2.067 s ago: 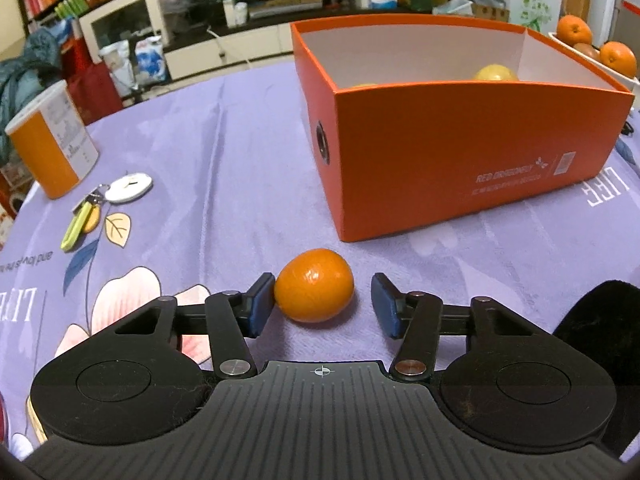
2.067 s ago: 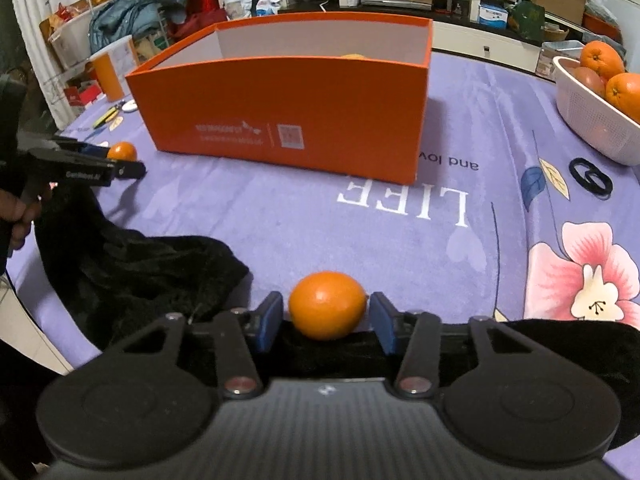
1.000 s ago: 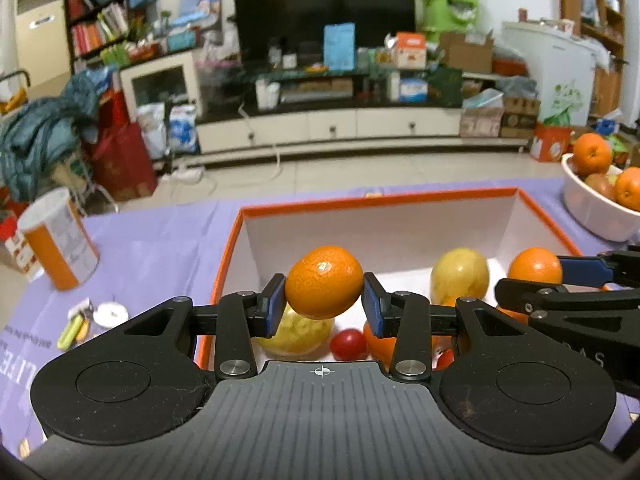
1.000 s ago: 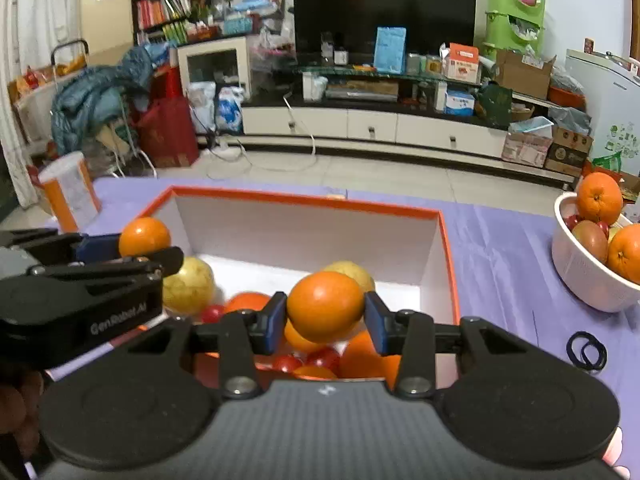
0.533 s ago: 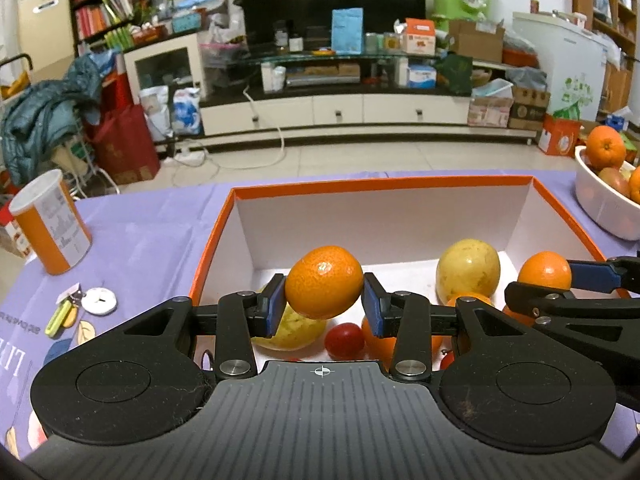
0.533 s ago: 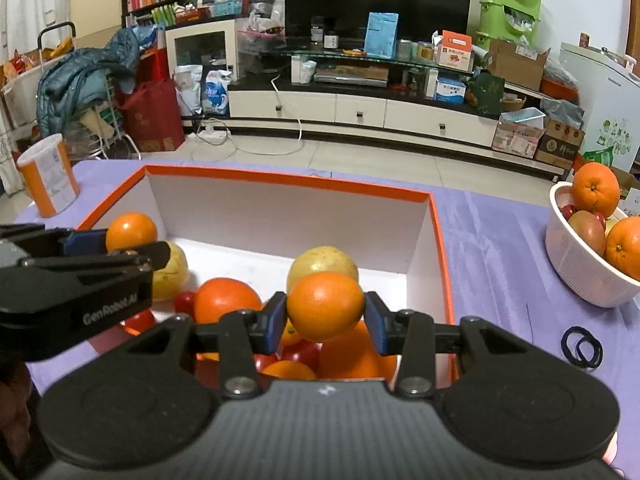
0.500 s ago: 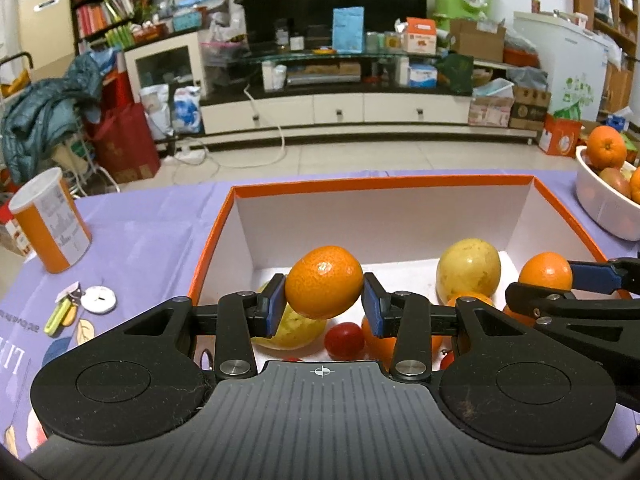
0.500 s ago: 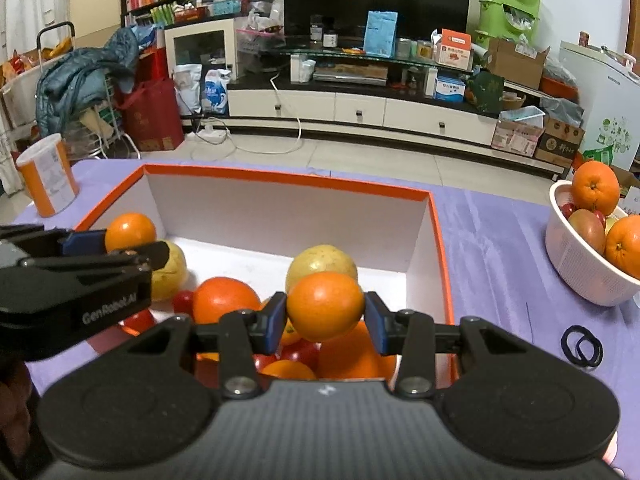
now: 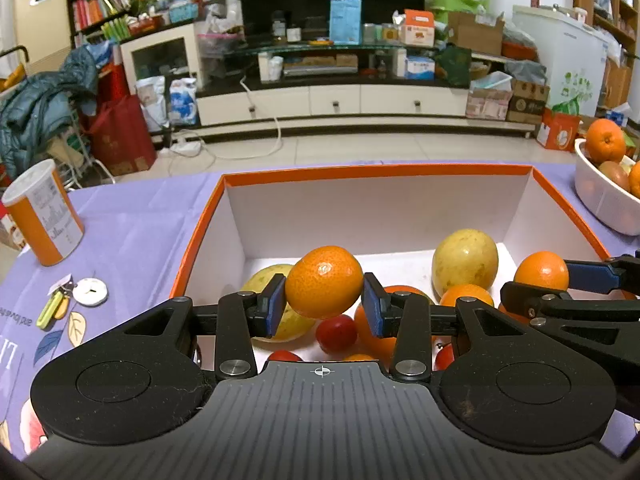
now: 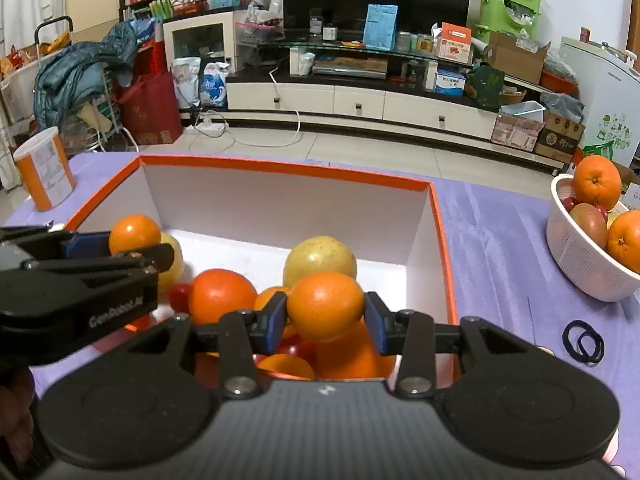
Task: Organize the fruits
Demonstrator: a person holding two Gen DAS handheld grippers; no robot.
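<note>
Orange canister (image 9: 42, 216), keys (image 9: 54, 305) and black hair ties (image 10: 583, 340) on purple tablecloth (image 9: 132, 236).

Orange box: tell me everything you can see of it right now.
The orange box is a lidless rectangular carton, orange outside and on its rim, white inside. It sits flat on the purple tablecloth. Inside lie oranges, two yellow fruits and small red ones. Both grippers hold oranges above it; nothing visibly touches its walls.
</note>
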